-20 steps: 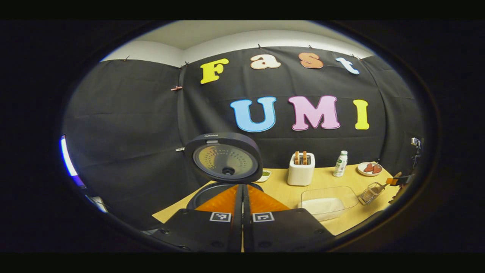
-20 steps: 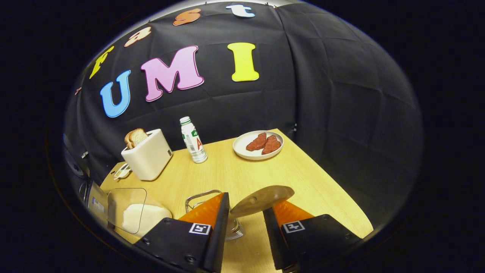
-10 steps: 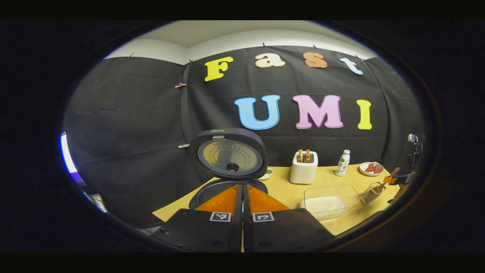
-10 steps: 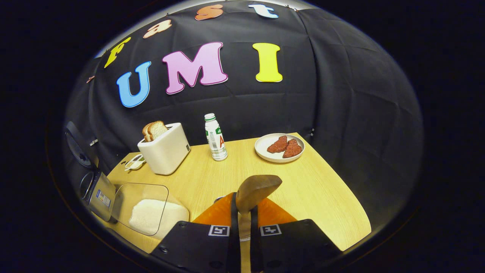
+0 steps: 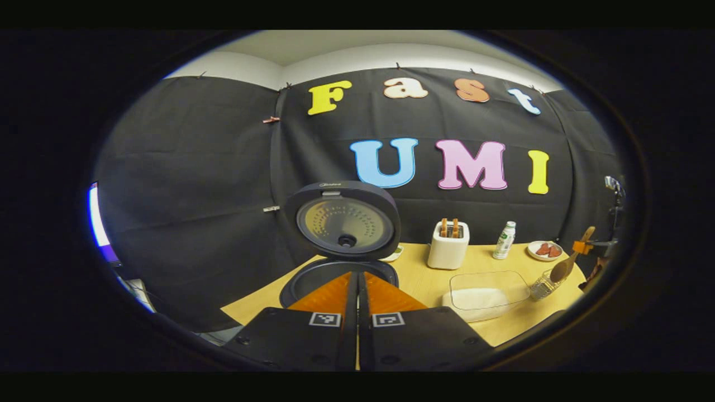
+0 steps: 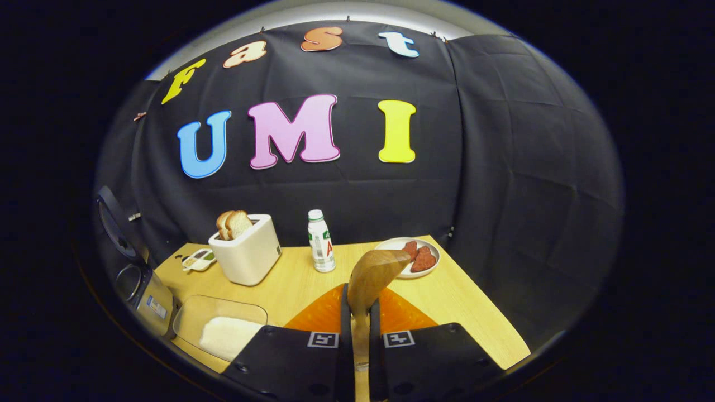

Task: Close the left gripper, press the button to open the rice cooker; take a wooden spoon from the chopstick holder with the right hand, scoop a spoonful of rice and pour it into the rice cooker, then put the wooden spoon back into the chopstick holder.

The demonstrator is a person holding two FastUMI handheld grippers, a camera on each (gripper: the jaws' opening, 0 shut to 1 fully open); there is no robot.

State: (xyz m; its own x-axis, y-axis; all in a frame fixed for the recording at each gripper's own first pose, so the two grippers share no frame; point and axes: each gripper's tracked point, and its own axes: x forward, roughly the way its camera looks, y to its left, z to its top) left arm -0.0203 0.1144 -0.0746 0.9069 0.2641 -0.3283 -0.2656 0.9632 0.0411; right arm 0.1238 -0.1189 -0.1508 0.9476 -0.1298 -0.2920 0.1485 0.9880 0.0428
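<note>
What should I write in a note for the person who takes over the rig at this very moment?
Left tool: shut, empty, in front of the rice cooker.
Right tool: shut on the wooden spoon, lifted above the table.
Things: cooker lid stands open. The clear rice box lies between cooker and chopstick holder; the holder sits near the table's right end in the left gripper view.
Done: cooker opened, spoon taken out.
Left: scoop rice from the box, pour it into the cooker, put the spoon back into the holder.
</note>
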